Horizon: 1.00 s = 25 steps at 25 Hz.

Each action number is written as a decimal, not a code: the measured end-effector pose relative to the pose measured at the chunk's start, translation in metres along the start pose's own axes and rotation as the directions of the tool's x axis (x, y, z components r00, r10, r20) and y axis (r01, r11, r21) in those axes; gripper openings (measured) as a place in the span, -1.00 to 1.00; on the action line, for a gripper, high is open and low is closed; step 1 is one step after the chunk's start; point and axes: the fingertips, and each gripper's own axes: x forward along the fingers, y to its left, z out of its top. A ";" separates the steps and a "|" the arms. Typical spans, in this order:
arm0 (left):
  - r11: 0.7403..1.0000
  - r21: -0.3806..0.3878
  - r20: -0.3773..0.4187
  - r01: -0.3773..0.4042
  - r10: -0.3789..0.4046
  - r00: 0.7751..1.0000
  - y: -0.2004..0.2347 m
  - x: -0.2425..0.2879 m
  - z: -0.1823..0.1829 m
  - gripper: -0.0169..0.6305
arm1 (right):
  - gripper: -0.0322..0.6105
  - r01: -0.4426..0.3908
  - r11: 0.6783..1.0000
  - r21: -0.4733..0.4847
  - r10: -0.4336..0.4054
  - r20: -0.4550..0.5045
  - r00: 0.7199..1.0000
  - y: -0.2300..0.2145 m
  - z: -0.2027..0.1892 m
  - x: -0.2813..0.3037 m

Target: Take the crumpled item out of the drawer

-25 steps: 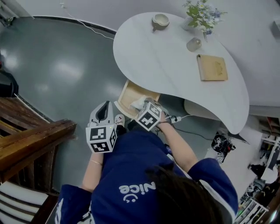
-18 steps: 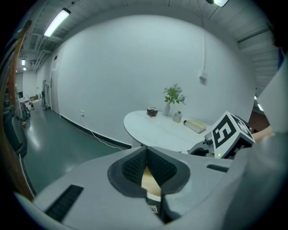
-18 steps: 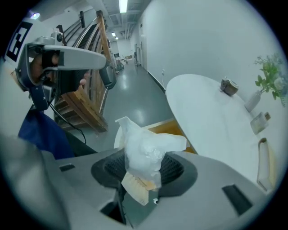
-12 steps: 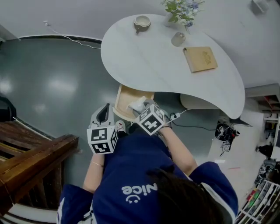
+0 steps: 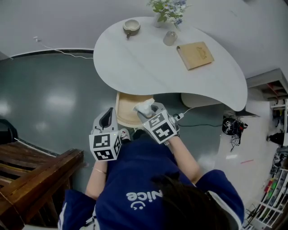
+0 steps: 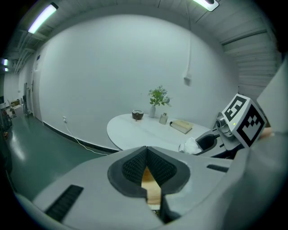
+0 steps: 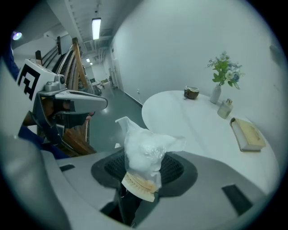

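Left tool (image 6: pixel 146 153) is recorded with jaws closed together, nothing gripped. Right tool (image 7: pixel 143 176) is clamped on the crumpled item (image 7: pixel 145 150), a white plastic wad, which is held over the open drawer (image 5: pixel 127 117) under the tabletop's (image 5: pixel 144 63) near edge. A bowl (image 5: pixel 131 27), vase (image 5: pixel 163 13), jar (image 5: pixel 170 38) and book (image 5: pixel 195 55) are noted along the far edge.

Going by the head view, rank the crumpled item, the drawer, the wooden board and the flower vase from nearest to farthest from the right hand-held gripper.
1. Crumpled item, gripped in the right hand-held gripper.
2. Drawer, open under the table's near edge.
3. Wooden board, on the tabletop's right side.
4. Flower vase, at the table's far edge.
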 end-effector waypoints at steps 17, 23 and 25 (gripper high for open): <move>0.996 0.076 0.139 0.051 -0.062 0.988 -0.027 -0.009 0.052 -0.93 | -0.30 0.195 0.973 0.126 -0.224 0.286 0.932 -0.035 0.047 -0.065; 0.993 0.101 0.204 0.054 -0.074 0.976 -0.036 -0.014 0.072 -0.94 | -0.30 0.234 0.961 0.149 -0.276 0.414 0.868 -0.041 0.070 -0.088; 0.992 0.116 0.229 0.054 -0.079 0.970 -0.039 -0.015 0.082 -0.93 | -0.30 0.245 0.957 0.158 -0.290 0.460 0.839 -0.044 0.078 -0.098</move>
